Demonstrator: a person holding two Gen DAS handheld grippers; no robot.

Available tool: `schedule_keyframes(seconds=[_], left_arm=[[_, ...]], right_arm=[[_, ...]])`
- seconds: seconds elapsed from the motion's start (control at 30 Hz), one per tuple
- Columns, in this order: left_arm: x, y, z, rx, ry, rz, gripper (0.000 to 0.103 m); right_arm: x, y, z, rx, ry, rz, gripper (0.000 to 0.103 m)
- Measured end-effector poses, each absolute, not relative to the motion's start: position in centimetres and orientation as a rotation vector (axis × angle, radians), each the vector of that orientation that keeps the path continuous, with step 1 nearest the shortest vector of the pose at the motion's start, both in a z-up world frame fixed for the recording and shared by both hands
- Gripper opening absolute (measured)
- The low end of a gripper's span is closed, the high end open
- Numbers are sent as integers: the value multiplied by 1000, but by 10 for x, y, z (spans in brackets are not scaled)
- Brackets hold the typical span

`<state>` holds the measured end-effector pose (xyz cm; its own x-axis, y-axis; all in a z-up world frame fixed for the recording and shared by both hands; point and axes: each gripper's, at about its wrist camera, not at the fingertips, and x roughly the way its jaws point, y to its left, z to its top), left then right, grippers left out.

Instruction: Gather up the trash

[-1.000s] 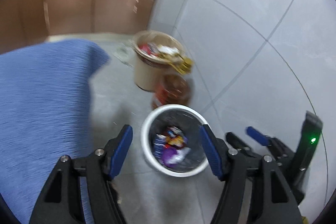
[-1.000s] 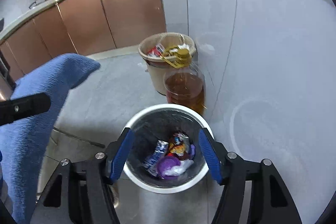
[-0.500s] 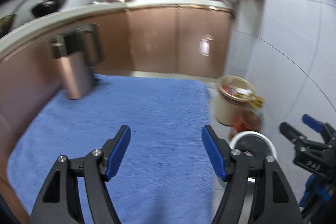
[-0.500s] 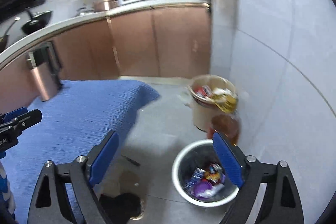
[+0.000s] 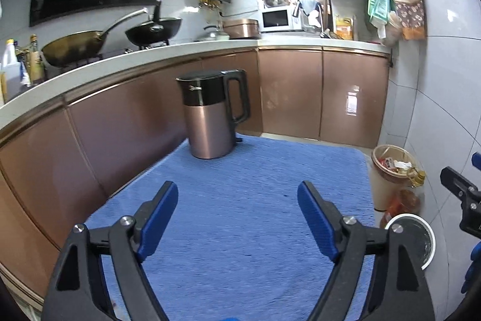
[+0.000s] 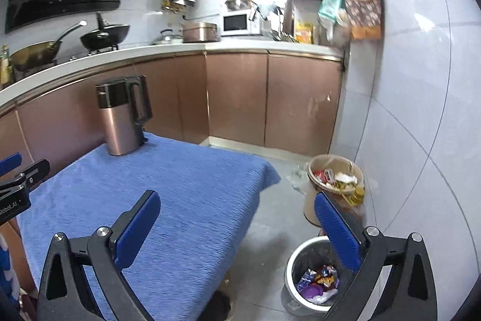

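Observation:
My left gripper (image 5: 237,215) is open and empty above the blue cloth-covered table (image 5: 255,230). My right gripper (image 6: 237,226) is open and empty, over the table's right edge and the floor. The white-rimmed trash bin (image 6: 312,276) stands on the floor below right and holds wrappers and a purple lid (image 6: 314,289); its rim also shows in the left wrist view (image 5: 421,242). No loose trash shows on the table. The right gripper's tip shows at the right edge of the left wrist view (image 5: 463,200).
A copper kettle (image 5: 210,113) stands at the table's far edge, also in the right wrist view (image 6: 123,116). A tan bin full of rubbish (image 6: 333,185) and an oil jug (image 5: 402,200) stand by the tiled wall. Brown cabinets and a counter run behind.
Both grippers have lifted and tilted up from over the trash bin to face across the table and kitchen. Both stayed open and empty.

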<state>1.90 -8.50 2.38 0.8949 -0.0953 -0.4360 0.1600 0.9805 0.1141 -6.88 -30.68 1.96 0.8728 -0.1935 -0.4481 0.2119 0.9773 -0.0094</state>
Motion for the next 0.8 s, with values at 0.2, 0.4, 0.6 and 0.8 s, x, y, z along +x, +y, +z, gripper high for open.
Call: schedule_keyframes(seconds=[0.2, 0.4, 0.6, 0.8], left_arm=[[1, -61, 29, 119, 414, -120, 81], [-11, -47, 27, 96, 399, -96, 84], [-25, -38, 27, 88, 367, -70, 84], [-41, -38, 31, 88, 332, -68, 84]], right_arm=[[-79, -284, 28, 11, 437, -224, 103], [-92, -274, 28, 10, 432, -237, 103], [-106, -270, 33, 2, 409, -251, 103], [-119, -270, 36, 7, 391, -265, 103]])
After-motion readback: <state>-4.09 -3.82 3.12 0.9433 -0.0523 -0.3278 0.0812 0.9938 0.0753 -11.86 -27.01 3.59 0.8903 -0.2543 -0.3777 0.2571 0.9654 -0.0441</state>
